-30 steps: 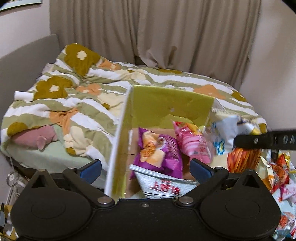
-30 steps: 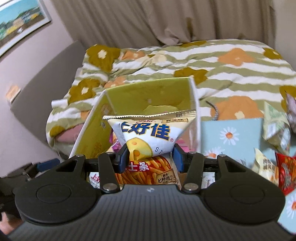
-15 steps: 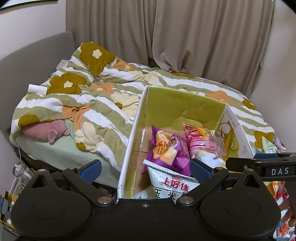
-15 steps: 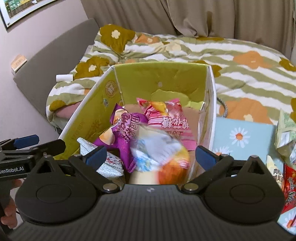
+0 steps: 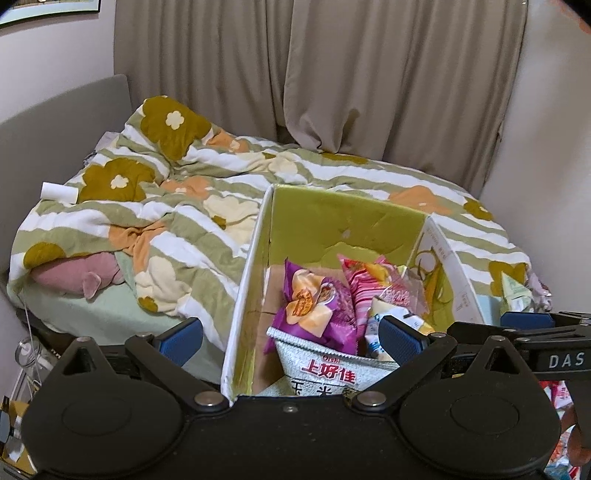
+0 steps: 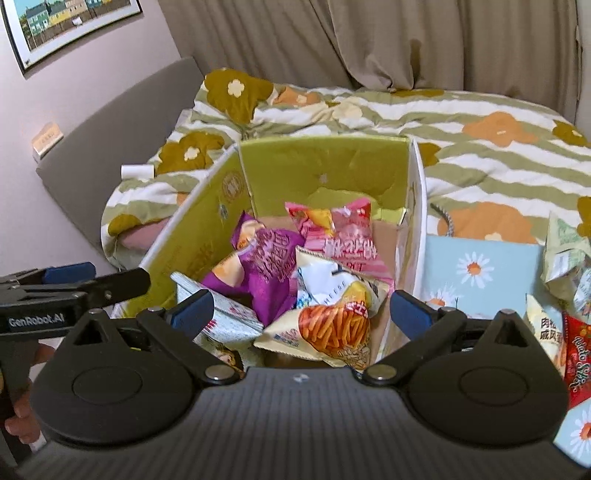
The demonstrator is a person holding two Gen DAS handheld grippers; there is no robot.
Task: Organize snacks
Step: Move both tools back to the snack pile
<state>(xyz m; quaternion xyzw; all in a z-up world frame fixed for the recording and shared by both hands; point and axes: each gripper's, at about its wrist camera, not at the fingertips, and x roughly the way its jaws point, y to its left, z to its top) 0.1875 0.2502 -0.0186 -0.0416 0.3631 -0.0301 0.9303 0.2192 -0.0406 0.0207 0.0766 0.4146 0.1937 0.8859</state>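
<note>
Hovering wide open and empty, left tongs [image 5: 290, 338] straddled the cardboard box's [image 5: 243, 295] wall. Seen from the right: right tongs [image 6: 301, 312] gaped empty above fries packet [image 6: 332, 328], lying inside, apparently sorted.

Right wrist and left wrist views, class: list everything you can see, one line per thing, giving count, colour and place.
Box: 1, yellow-green inside, open, on the bed's near edge.
Purple packet: 1, in the box, left of centre.
Pink packet: 1, in the box, toward the back.
Fries packet: 1, white and orange, on top at the front.
Grey-white packet: 1, red lettering, front left of the box.
Loose packets: several, green, cream, red, right of the box.
Daisy cloth: 1, light blue, under the loose packets.
Quilt: 1, green-white stripes with flowers, over the bed.
Curtain: beige, behind the bed.
Framed picture: 1, on the wall, upper left.
Left claw: open, empty.
Right claw: open, empty.
</note>
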